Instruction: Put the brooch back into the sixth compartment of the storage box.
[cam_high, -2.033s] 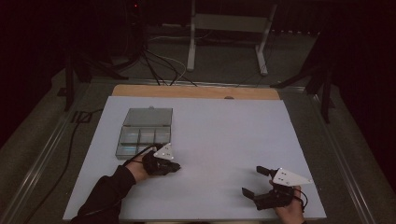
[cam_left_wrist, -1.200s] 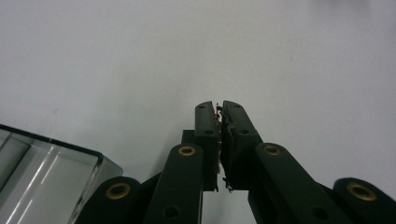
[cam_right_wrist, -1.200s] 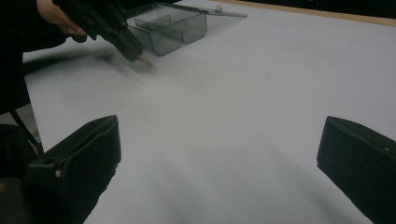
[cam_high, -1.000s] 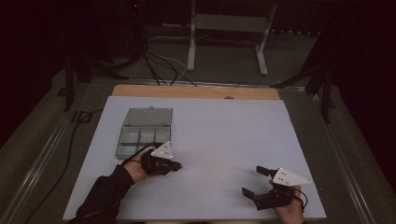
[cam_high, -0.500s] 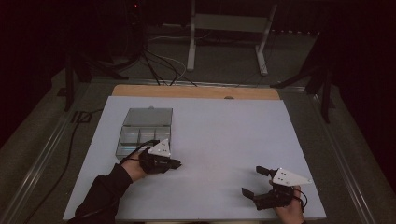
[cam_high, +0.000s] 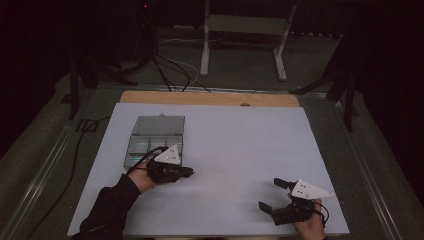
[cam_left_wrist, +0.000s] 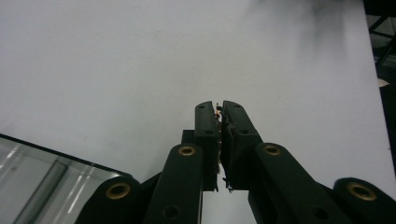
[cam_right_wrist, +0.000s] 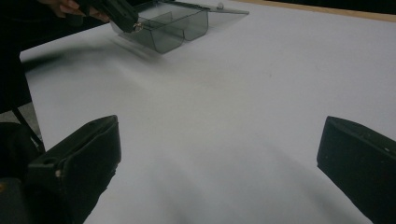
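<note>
A clear plastic compartment box (cam_high: 155, 136) with its lid open lies on the white table sheet (cam_high: 235, 135) at the left. Just in front of it, the left gripper (cam_high: 188, 173) points right, away from the box. Its jaws (cam_left_wrist: 219, 108) are pressed together on a tiny orange piece (cam_left_wrist: 218, 112), mostly hidden between them. The box's near corner (cam_left_wrist: 42, 182) shows at the lower left of the left gripper view. My right gripper (cam_high: 271, 194) rests near the front right edge with its jaws wide apart (cam_right_wrist: 219, 163) and nothing between them. It faces the box (cam_right_wrist: 173, 25) and the left gripper (cam_right_wrist: 122, 15).
A wooden strip (cam_high: 210, 98) borders the sheet's far edge. Beyond the table are a white stand (cam_high: 245, 30), cables (cam_high: 170, 70) and dark tripod legs. A cable (cam_high: 75, 165) runs along the table's left side.
The left gripper has drifted slightly away from the person, toward the box, still shut. The right gripper has stayed in place and open.
</note>
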